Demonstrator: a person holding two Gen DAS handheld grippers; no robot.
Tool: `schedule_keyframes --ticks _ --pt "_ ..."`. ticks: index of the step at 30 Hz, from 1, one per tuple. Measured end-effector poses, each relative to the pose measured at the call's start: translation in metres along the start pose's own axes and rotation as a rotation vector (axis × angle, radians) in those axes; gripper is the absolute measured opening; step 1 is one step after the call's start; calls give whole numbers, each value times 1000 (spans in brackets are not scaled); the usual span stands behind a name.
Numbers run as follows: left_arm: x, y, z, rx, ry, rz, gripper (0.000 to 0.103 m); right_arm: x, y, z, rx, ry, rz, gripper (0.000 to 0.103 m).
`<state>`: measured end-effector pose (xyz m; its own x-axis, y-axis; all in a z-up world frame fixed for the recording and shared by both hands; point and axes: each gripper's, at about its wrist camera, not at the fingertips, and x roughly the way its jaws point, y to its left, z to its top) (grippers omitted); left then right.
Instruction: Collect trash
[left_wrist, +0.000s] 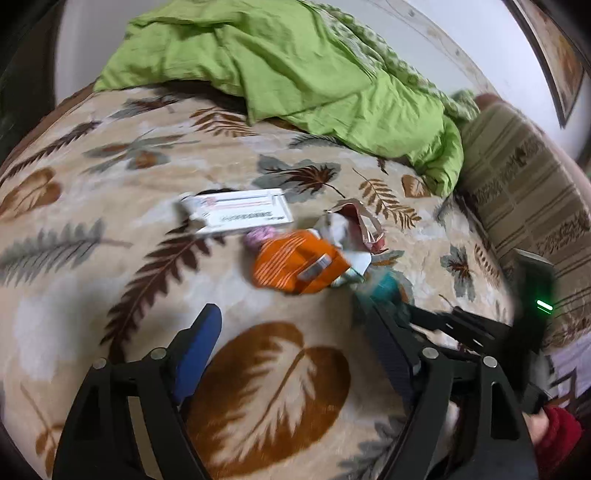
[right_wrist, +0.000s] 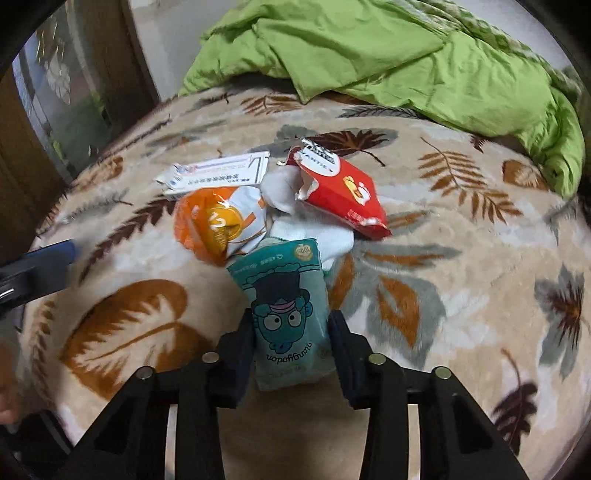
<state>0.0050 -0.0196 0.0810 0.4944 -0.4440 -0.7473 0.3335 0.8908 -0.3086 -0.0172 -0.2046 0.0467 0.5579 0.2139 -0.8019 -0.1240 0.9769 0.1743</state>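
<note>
A pile of trash lies on a leaf-patterned blanket (right_wrist: 461, 258). My right gripper (right_wrist: 291, 332) is shut on a teal cartoon packet (right_wrist: 288, 302), one finger on each side. Beyond it lie an orange-and-white wrapper (right_wrist: 218, 225), a red torn packet (right_wrist: 343, 192), white crumpled paper (right_wrist: 314, 232) and a flat white box (right_wrist: 218, 173). In the left wrist view my left gripper (left_wrist: 291, 325) is open and empty, short of the orange wrapper (left_wrist: 295, 266), the white box (left_wrist: 240, 210) and the crumpled red packet (left_wrist: 358, 221). The teal packet (left_wrist: 384, 288) shows at the right gripper's tips.
A rumpled green duvet (right_wrist: 406, 48) lies across the far side of the bed, also in the left wrist view (left_wrist: 295, 66). A striped cushion (left_wrist: 524, 192) sits at the right. A dark wooden door frame (right_wrist: 22, 155) stands at the left.
</note>
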Motion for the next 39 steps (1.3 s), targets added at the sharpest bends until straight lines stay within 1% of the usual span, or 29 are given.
schedule_keyframes --ticks 2,6,8,10,12,13,14,16,21,30,33,37,39 --pt "12 -7 6 24 5 8 83 -13 -1 -6 30 -24 2 39" --pt "45 -19 16 80 22 71 84 -38 -6 -20 98 -62 2 39" --pt "59 -20 19 82 26 115 84 -46 -10 -26 137 -70 18 39" --pt "70 -18 22 59 13 123 83 -50 -11 -31 158 -70 24 39" --pt "79 -13 24 28 12 141 74 -51 -11 -35 177 -62 37 39" --pt "82 -10 24 13 9 124 72 -51 -10 -37 181 -62 39 39" --pt "81 -9 24 8 -5 130 68 -51 -9 -37 183 -63 37 39" --pt "81 -11 22 18 -12 144 65 -54 -9 -37 196 -72 44 39" --pt "59 -9 6 3 -36 134 64 -58 2 -43 201 -73 58 39" --pt "-18 -13 -44 14 -94 79 64 -69 22 -62 201 -87 44 39" --pt "-38 -8 -64 -9 -112 62 64 -76 27 -70 197 -108 28 39" --pt "-56 -2 -87 -33 -144 65 64 -86 29 -73 188 -158 0 39" --pt "-61 -2 -96 -25 -160 87 64 -87 29 -74 191 -169 -15 39"
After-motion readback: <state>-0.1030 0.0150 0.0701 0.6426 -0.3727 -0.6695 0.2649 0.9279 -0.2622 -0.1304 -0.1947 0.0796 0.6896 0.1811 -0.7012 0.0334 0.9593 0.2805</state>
